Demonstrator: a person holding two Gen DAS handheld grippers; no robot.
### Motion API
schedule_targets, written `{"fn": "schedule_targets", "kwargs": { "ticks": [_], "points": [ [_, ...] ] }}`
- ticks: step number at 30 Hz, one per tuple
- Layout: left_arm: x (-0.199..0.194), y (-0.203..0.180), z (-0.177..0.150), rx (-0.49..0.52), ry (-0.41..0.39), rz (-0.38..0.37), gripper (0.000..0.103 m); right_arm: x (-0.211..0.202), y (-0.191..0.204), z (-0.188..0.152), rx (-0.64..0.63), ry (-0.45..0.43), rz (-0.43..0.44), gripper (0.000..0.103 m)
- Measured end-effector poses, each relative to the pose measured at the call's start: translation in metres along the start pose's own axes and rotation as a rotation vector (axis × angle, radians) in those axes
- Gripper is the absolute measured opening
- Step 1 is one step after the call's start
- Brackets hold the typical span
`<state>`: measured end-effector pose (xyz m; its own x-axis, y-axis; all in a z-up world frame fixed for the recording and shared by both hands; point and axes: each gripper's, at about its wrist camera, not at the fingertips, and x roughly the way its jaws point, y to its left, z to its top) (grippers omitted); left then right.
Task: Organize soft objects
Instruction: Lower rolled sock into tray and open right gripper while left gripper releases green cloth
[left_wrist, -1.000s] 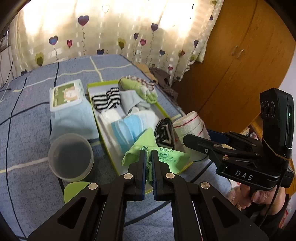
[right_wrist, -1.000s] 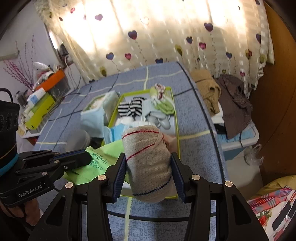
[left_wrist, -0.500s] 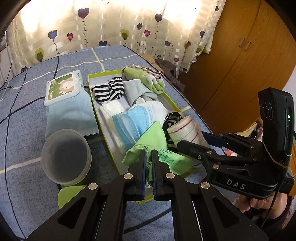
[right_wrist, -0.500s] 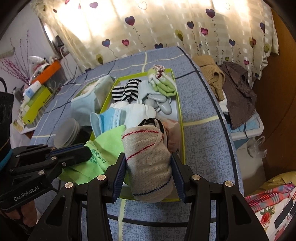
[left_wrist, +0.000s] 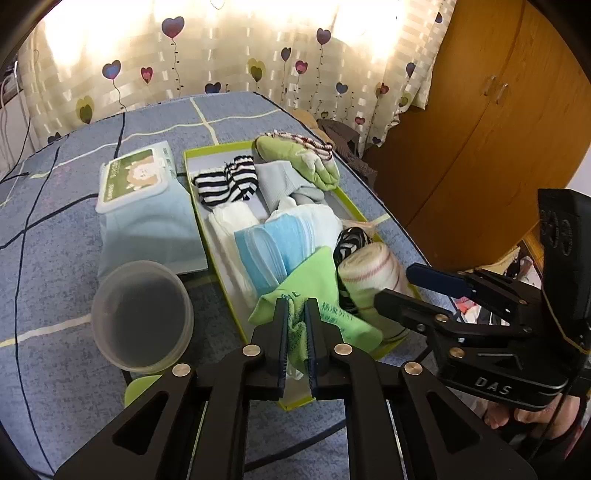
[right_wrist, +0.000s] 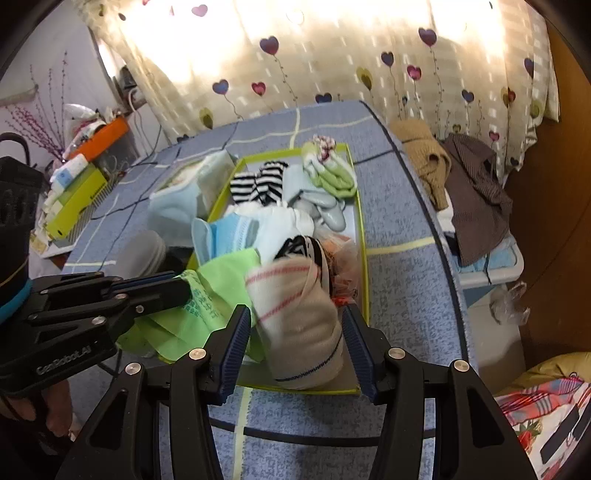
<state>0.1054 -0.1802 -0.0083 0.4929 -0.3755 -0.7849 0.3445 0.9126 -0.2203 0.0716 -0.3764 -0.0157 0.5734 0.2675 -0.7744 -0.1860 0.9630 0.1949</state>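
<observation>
The left hand-held gripper (left_wrist: 296, 306) has just been opening a little around the green cloth (left_wrist: 314, 284). The right hand-held gripper (right_wrist: 295, 325) has just let go of the bandage roll (right_wrist: 299, 317) in the green box (left_wrist: 207, 236)

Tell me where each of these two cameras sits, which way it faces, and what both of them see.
Left wrist: rides the left claw, looking down along its fingers at the green cloth between them; the right claw and a hand show at right.
Right wrist: rides the right claw, looking down at the bandage roll between its fingers; the left claw shows at left.
Shared: green tray, blue masks, striped socks, heart curtain.
</observation>
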Motion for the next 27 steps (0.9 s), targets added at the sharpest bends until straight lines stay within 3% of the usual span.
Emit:
{"fn": "schedule_targets", "kwargs": {
  "ticks": [8,10,12,27],
  "points": [
    [-0.011,0.003,-0.002,-0.016,-0.022,0.000,0.012,-0.017,0.001,-0.001,-0.002,-0.046,0.005,0.049],
    [-0.015,0.002,-0.003,-0.015,-0.029,-0.004,0.012,-0.017,0.004,-0.003,-0.008,-0.043,-0.003,0.022],
    [-0.020,-0.001,-0.005,-0.006,-0.045,-0.010,0.012,-0.015,0.005,-0.004,-0.014,-0.037,-0.005,0.016],
    [0.014,-0.010,-0.010,0.020,0.052,-0.022,0.012,-0.004,0.005,-0.006,0.002,-0.006,0.008,0.016]
  ]
}}
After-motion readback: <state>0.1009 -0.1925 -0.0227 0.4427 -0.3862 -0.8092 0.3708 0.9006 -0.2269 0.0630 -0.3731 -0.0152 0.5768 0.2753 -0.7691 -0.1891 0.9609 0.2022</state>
